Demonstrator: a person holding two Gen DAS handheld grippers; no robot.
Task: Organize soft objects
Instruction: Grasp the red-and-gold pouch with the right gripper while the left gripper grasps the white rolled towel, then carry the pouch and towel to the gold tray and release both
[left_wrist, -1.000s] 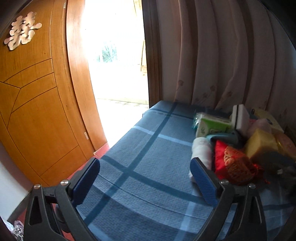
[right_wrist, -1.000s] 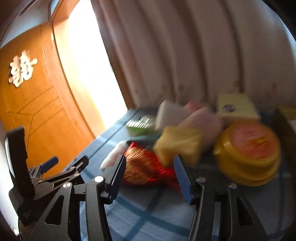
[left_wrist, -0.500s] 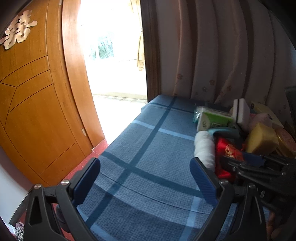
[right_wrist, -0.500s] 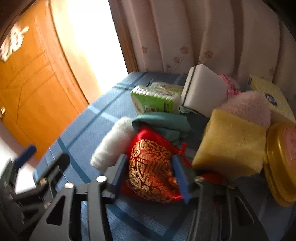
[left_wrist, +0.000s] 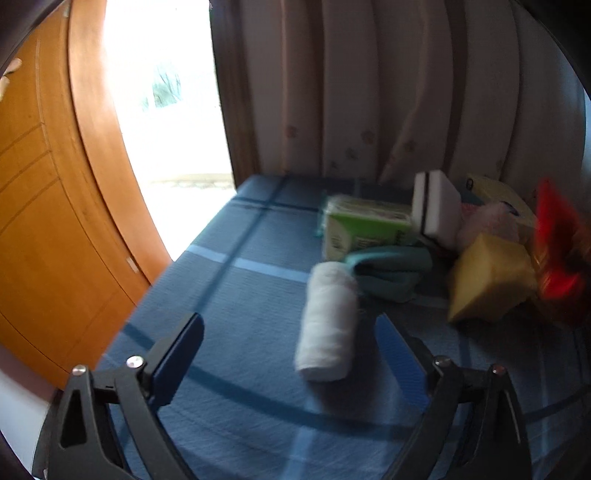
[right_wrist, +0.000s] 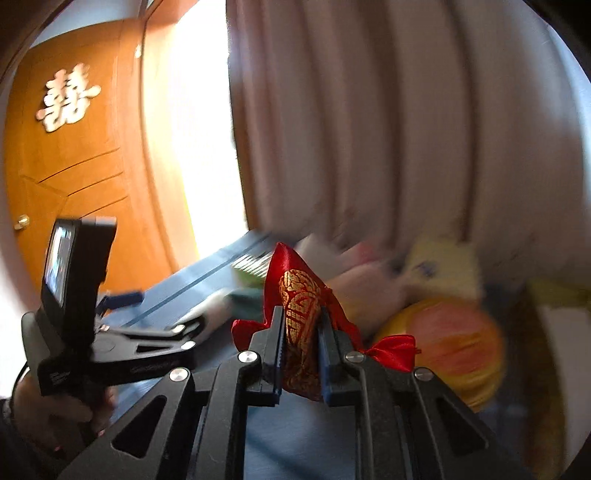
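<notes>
The right gripper (right_wrist: 301, 328) is raised above the blue plaid cloth (left_wrist: 229, 288), its fingers squeezed tight on the red and gold pouch (right_wrist: 301, 314), which stands up between the pads with red satin spilling out either side; from the left wrist view that pouch (left_wrist: 557, 254) shows only as a red blur off the cloth, right of the yellow sponge (left_wrist: 491, 284); the left gripper (left_wrist: 291, 354) hangs low over the cloth with its fingers wide apart and nothing between them, the white rolled towel (left_wrist: 327, 325) lying on the cloth just inside its right finger; beyond the roll sits the folded teal cloth (left_wrist: 391, 273), then the green tissue pack (left_wrist: 365, 229) and the white block sponge (left_wrist: 437, 206) nearer the curtain (left_wrist: 406, 92); a round yellow and orange container (right_wrist: 450, 343) lies past the pouch, its contents too blurred to tell; the wooden door (right_wrist: 74, 177) stands left of the cloth.
</notes>
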